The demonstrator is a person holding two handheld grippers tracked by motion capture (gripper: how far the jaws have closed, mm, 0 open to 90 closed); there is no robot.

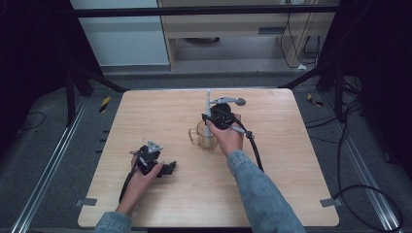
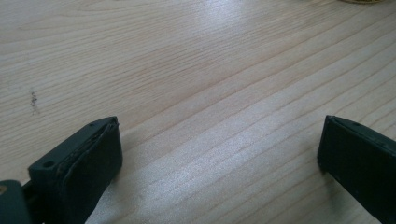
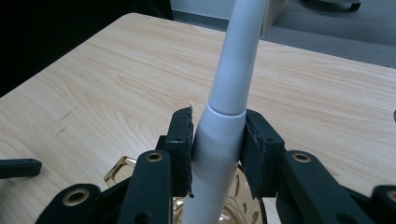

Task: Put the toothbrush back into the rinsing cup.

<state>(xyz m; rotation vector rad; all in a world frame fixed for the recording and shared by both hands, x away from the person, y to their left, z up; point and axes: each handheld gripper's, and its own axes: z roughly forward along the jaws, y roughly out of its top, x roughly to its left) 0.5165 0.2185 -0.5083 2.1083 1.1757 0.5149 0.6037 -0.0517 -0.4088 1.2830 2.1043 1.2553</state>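
Over the amber glass mug point(image 1: 200, 136) mid-counter point(image 1: 291, 170), the right gripper point(image 3: 215, 140) has its fingers clenched on a white toothbrush handle point(image 3: 231, 88), upright inside; the left gripper point(image 2: 219, 154) rests released, well apart.

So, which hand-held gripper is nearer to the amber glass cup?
Right. The right hand-held gripper hangs directly above the amber glass cup, gripping a white stick; the left hand-held gripper rests apart.

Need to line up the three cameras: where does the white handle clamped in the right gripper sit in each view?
High view: white handle just above centre, rising from the amber glass cup, beside the right gripper.
Left gripper view: not in it.
Right gripper view: centre, between the shut jaws, running to the top edge.
Shared landmark: wooden table.
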